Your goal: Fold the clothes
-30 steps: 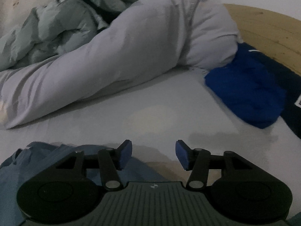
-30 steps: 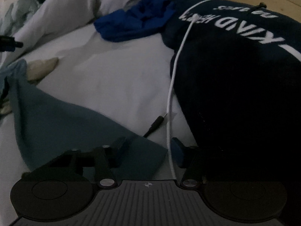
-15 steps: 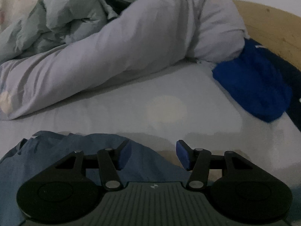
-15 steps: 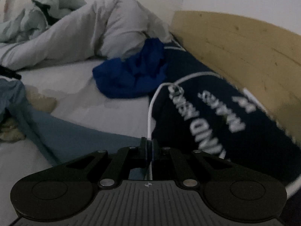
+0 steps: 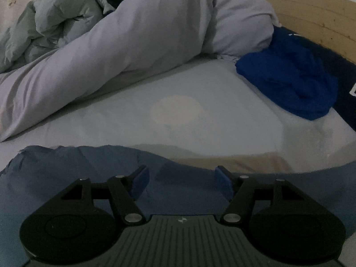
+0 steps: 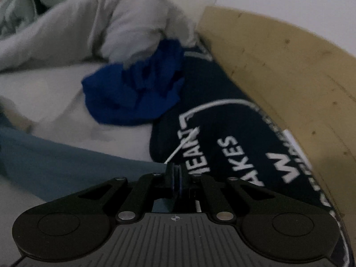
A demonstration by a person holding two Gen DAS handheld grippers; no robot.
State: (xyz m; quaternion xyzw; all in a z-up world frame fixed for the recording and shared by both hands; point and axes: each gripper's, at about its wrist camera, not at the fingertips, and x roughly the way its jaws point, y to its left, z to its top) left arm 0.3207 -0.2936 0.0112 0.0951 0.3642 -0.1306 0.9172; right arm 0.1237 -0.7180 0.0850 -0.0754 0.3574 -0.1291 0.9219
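Note:
A slate-blue garment point(image 5: 89, 173) lies on the white bed sheet point(image 5: 222, 122). My left gripper point(image 5: 180, 180) is open just above it, its blue pads apart over the cloth. In the right wrist view the same garment point(image 6: 66, 162) stretches to the left. My right gripper point(image 6: 175, 178) is shut on the garment's corner and holds it lifted; a thin white cable point(image 6: 182, 142) runs out from beside the jaws.
A bright blue crumpled garment point(image 5: 293, 80) point(image 6: 133, 93) lies ahead. A navy garment with white lettering point(image 6: 233, 151) lies to the right along the wooden bed frame point(image 6: 289, 66). A grey duvet point(image 5: 133, 44) and a pale green quilt point(image 5: 44, 26) are piled behind.
My right gripper closed on the slate-blue garment's corner and lifted it up and forward. My left gripper moved forward over the garment and stayed open.

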